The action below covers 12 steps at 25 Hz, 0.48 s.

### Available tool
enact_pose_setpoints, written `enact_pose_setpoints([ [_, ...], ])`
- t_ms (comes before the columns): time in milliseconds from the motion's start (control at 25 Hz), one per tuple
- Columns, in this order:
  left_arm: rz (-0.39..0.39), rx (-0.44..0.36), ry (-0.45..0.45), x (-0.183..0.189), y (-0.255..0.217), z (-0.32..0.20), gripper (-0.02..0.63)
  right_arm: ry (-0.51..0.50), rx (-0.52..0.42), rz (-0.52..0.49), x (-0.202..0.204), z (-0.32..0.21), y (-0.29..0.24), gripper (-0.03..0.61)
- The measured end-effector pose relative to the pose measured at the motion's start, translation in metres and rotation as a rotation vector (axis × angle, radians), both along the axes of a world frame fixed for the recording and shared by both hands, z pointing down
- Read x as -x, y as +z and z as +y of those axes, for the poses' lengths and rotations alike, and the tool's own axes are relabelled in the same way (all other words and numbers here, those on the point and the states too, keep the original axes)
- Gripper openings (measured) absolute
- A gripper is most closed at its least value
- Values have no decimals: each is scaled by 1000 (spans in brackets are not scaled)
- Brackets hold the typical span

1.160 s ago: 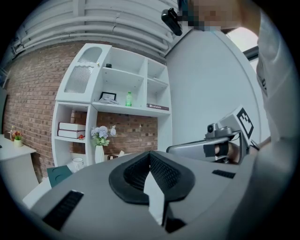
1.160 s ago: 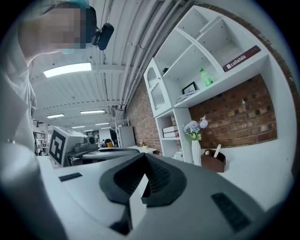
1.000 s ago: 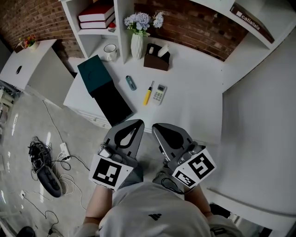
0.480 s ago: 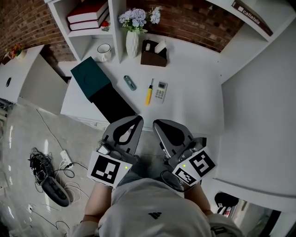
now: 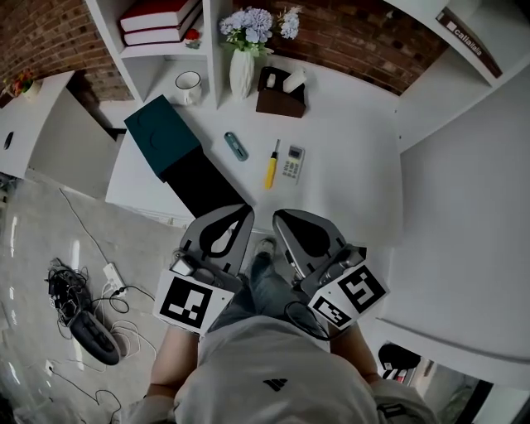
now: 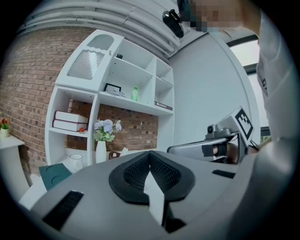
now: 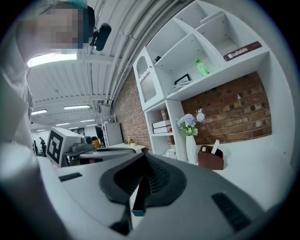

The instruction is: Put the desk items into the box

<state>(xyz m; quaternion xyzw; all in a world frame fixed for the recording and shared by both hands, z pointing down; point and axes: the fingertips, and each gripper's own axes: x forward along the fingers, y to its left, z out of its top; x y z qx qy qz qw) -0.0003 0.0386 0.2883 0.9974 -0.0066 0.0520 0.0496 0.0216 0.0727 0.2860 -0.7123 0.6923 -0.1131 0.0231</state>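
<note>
Hovering before the desk [image 5: 348, 178], right gripper [image 5: 279, 220] clenched empty; left gripper [image 5: 245, 213] seemingly clenched too.

Brick wall [image 5: 364, 41], white shelves [image 5: 211, 50], white desk [image 5: 348, 182].
Pale glossy floor [image 5: 50, 224] at left, cables [image 5: 79, 286] tangled on it; ceiling strip lights [image 7: 70, 107] lit.

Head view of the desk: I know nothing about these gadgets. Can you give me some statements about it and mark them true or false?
1. The yellow tool lies on the desk beside the white remote. True.
2. The mug stands inside the teal box. False: the mug stands outside the teal box, near the vase.
3. Both the left gripper and the right gripper are shut and empty. True.
4. The vase is empty. False: it holds flowers.
</note>
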Motion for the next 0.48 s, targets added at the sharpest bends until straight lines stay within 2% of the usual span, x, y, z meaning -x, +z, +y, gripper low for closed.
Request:
enact_pose_setpoints([
  [240, -10, -5, -41, -13, 2, -23, 12, -31, 0, -7, -17, -23, 3, 9],
  [480, -20, -1, -62, -44, 4, -43, 12, -39, 2, -21, -51, -41, 5, 8],
])
